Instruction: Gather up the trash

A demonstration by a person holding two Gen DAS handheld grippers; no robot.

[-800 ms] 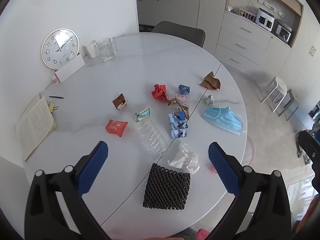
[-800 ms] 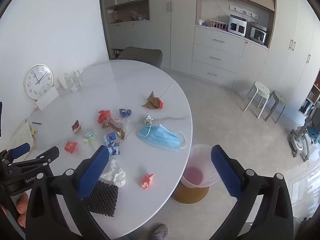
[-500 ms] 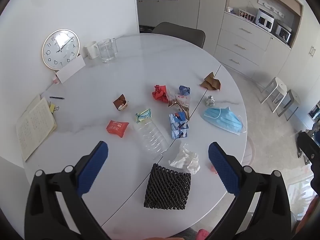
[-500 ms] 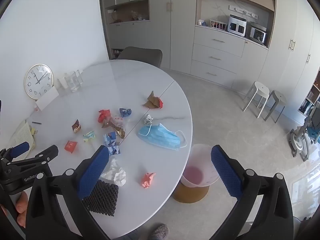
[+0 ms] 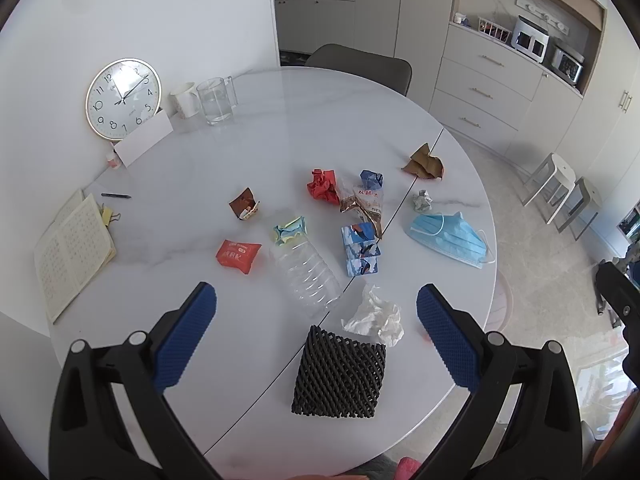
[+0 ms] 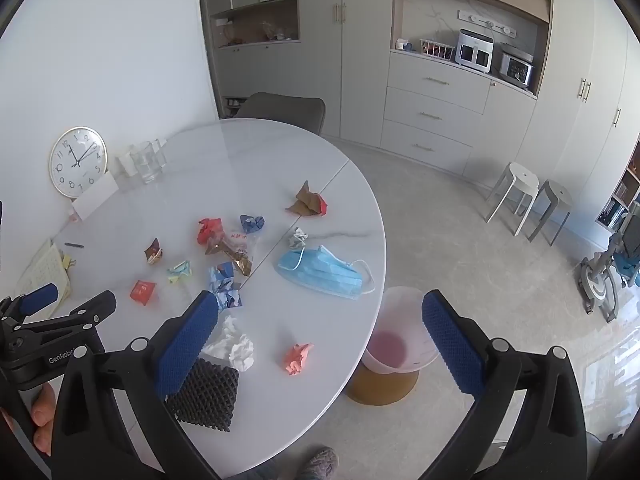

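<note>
Trash lies scattered on the white round table [image 5: 280, 136]: a black foam net [image 5: 340, 376], a white tissue [image 5: 374, 316], a clear plastic bottle [image 5: 306, 276], a blue face mask [image 5: 448, 238], a red wrapper [image 5: 238, 256] and several crumpled papers. A pink paper scrap [image 6: 298, 356] lies near the table's edge. A translucent bin [image 6: 400, 344] stands on the floor beside the table. My left gripper [image 5: 316, 336] is open and empty above the net. My right gripper [image 6: 320, 336] is open and empty above the table's edge.
A clock [image 5: 122, 98], a white mug [image 5: 186, 100] and a glass jug [image 5: 214, 100] stand at the table's far left. A notebook [image 5: 68, 252] and pen [image 5: 116, 196] lie at the left. A grey chair [image 5: 360, 64] and two stools [image 6: 528, 200] stand beyond.
</note>
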